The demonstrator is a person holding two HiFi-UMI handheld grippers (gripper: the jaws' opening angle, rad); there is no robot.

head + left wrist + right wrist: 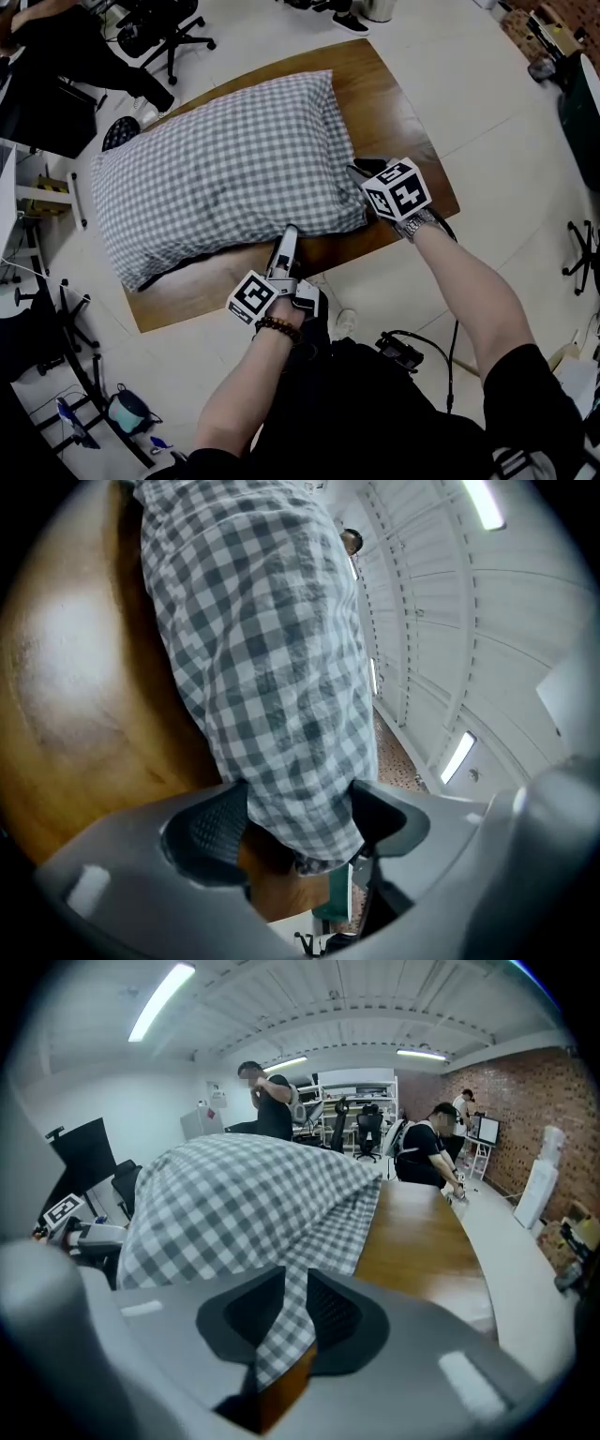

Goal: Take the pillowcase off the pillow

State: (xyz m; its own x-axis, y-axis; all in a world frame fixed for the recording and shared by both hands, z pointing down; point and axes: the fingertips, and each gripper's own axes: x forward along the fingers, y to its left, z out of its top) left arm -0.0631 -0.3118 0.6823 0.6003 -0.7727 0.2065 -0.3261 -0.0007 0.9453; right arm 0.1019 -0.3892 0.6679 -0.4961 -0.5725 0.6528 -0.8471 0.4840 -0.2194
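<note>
Right tongs straddle a pillowcase corner, hidden in head view.

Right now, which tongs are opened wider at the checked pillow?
The left tongs: their jaws stand wide apart around the pillow's edge. The right tongs leave only a narrow gap, with a pillowcase corner in it.
</note>
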